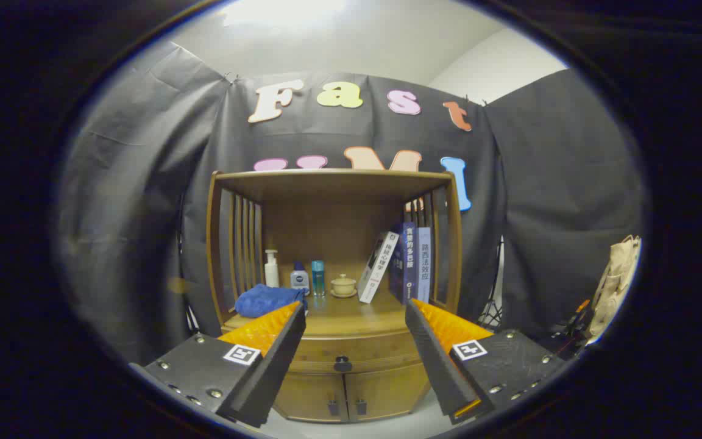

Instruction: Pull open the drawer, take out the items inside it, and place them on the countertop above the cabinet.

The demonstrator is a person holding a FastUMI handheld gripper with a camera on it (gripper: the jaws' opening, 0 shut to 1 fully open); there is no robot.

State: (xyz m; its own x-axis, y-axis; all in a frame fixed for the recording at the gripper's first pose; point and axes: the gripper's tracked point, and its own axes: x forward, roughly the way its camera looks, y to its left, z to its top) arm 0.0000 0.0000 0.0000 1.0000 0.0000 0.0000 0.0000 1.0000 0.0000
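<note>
Booth cabinet (333, 341) ahead | gripper (355, 314) wide open, seemingly empty | drawer (351, 356) closed

Black cloth (546, 201) hangs as the booth's wall, creased, pinned at the top corners. Above it, a pale ceiling (339, 42) with a bright glare of light near the top. White wall (497, 67) shows past the cloth on the right. A beige bag (616, 274) hangs beside the cloth's right side. Pale floor (412, 424) below.
</note>
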